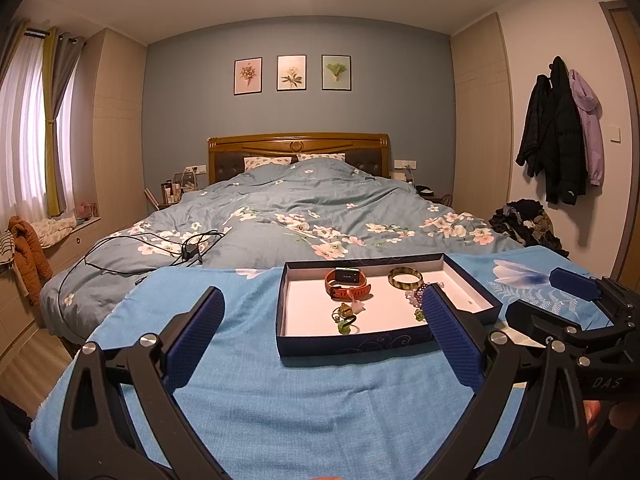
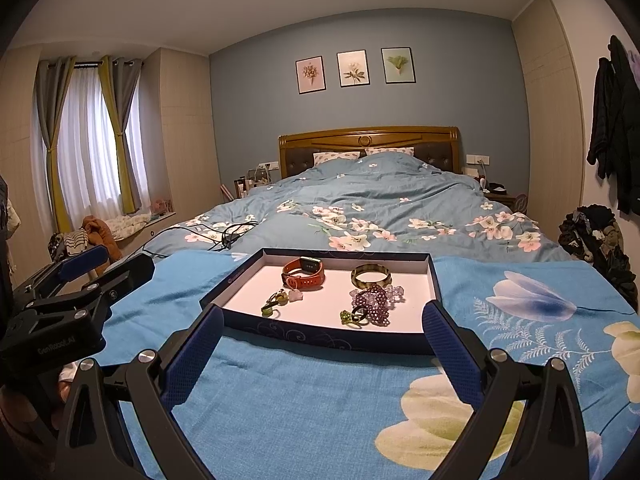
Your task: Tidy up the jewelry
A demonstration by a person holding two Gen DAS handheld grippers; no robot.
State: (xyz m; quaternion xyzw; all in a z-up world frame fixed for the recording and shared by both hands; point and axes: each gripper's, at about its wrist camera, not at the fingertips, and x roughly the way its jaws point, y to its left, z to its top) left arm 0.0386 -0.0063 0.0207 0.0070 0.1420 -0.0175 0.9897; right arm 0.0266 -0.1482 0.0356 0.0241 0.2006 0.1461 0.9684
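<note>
I see the bed (image 2: 380, 200) with a blue floral cloth (image 2: 280, 400) spread over its foot, and on the cloth a shallow dark-blue tray (image 2: 320, 338) that holds all the jewelry in view. Both tools hover short of the tray's near wall: my left hand-held gripper (image 1: 320, 328) is spread wide and carries nothing, and my right hand-held gripper (image 2: 320, 344) is the same. Inside I count one red watch (image 2: 303, 274), one amber bangle (image 2: 371, 276), one purple beaded bracelet (image 2: 372, 304), and what look like two small green rings (image 2: 271, 307), perhaps more. The pieces could be sorted or still loose; any pick should come from above, pinching one piece clear of its neighbours.
</note>
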